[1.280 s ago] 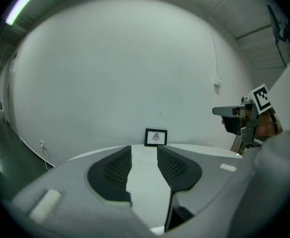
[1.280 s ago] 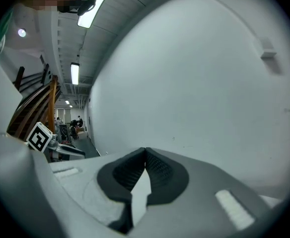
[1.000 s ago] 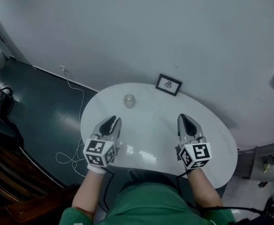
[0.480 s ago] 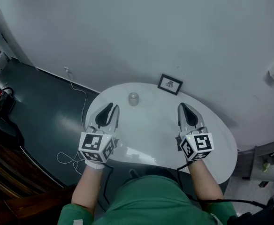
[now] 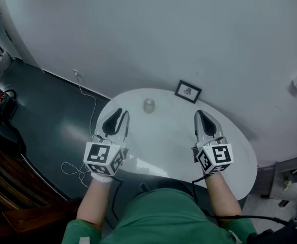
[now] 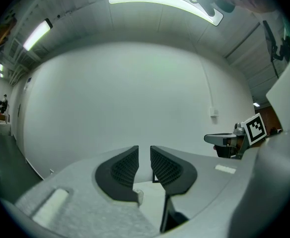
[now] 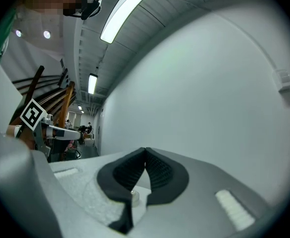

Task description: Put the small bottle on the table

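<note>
Head view: the small bottle [image 5: 148, 105], a short pale cylinder with a rounded top, stands upright near the far edge of the glossy white oval table [image 5: 164, 146]. A black-framed picture [image 5: 188, 91] sits just to its right at that edge. The left gripper [image 5: 120, 113] hangs over the table's near left part, pointing level with the bottle ahead of it and apart. Its ribbed black pads [image 6: 125, 166] leave only a thin slit, with nothing between them. The right gripper [image 5: 200, 114], over the near right part, has its jaws closed tip to tip, empty.
</note>
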Demonstrator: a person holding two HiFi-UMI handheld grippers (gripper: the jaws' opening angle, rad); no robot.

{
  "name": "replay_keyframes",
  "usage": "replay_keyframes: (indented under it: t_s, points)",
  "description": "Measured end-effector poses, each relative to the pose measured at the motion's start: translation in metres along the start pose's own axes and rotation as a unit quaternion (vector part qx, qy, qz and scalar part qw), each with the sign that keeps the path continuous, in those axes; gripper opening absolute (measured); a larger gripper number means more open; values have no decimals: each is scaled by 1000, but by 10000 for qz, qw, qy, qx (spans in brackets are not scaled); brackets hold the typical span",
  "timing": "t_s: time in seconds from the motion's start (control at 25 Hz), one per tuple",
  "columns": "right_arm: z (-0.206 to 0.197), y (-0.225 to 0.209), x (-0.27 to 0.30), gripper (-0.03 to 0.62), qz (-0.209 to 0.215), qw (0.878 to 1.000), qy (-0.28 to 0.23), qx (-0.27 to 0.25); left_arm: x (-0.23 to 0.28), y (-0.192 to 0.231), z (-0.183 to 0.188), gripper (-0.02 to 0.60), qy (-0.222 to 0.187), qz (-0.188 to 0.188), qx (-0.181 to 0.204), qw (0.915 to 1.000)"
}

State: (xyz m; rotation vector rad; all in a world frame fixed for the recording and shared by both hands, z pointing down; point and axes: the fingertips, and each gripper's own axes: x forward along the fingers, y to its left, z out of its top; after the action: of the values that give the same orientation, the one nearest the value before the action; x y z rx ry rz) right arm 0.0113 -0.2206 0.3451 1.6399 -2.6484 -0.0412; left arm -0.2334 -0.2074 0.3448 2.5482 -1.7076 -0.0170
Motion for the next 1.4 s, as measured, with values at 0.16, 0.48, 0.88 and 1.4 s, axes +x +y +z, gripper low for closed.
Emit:
replay_keyframes:
  t_s: [0.16,0.48,0.88,1.4]
  points:
    - [3,-3,0,-2,14,10000,-95,-13,4,-3,-2,80,-33,1,134,9999]
    - [-5,-5,-1,-2,26,9999,90,-71,7,-6,-12,80,44,-11,91,9999]
    - [-3,-2,-5,-2,35,9999,10,-115,8,-11,-16,80,77,-64,105,9999]
    - [-4,-6,-7,-3,52,10000,3,-28,13,-18,-17,80,107,-95,196,9997]
